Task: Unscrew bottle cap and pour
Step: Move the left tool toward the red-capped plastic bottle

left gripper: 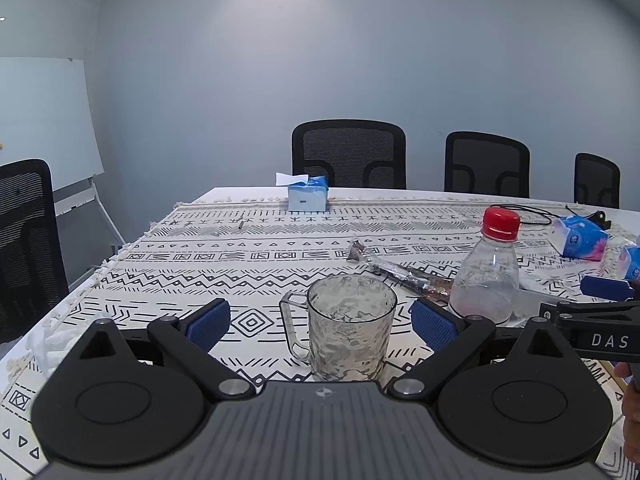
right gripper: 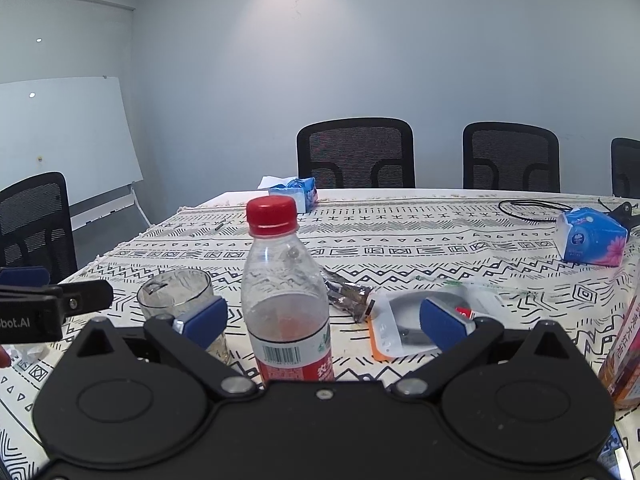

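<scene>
A clear plastic bottle [right gripper: 286, 300] with a red cap [right gripper: 272, 215] on it and a red label stands upright between the wide-open fingers of my right gripper [right gripper: 324, 322], which do not touch it. It also shows in the left wrist view [left gripper: 490, 276], at right. A textured glass mug [left gripper: 350, 338] with its handle to the left stands between the open fingers of my left gripper [left gripper: 322, 326], untouched. The mug shows in the right wrist view [right gripper: 176, 294], left of the bottle. The bottle is nearly empty.
A patterned tablecloth [left gripper: 180, 280] covers the table. A foil snack wrapper [left gripper: 396, 270], a plastic blister pack [right gripper: 404, 330], tissue packs [right gripper: 592, 236] [left gripper: 306, 196], a black cable [right gripper: 532, 206] and an orange drink bottle [right gripper: 626, 356] lie around. Black chairs [left gripper: 348, 156] stand behind the table.
</scene>
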### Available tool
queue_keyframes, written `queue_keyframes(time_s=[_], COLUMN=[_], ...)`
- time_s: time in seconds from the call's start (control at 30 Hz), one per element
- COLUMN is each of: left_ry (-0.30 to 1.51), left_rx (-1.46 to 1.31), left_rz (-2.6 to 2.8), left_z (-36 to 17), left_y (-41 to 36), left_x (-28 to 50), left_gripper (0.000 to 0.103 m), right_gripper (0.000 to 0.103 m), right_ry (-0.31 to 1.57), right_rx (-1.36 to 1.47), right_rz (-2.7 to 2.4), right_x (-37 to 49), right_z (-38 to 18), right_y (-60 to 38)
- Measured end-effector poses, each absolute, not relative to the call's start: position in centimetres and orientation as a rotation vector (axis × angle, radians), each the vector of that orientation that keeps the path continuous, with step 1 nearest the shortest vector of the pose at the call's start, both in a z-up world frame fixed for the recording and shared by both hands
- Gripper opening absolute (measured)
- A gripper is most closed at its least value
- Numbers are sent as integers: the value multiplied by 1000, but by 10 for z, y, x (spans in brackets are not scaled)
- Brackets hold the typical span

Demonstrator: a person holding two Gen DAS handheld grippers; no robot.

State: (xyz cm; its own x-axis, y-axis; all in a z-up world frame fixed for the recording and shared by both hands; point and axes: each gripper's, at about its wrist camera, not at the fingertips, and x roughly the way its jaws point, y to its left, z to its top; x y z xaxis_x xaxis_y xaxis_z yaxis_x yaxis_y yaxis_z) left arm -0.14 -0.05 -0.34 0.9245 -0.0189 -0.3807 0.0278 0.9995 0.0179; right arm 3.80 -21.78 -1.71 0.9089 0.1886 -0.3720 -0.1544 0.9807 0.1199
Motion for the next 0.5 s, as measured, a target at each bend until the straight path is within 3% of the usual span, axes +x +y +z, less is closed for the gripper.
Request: queue_keyframes(time_s=[0.5], left_ry=[390], left_rx=[26], left_rz=[-26], left_z=[-4], left_y=[-4], left_x=[0], left_gripper=[98], right_gripper=[103], right_ry=[394], right_rx=[73], right_rz=[185], right_x=[39], right_z=[-20], right_y=[-221])
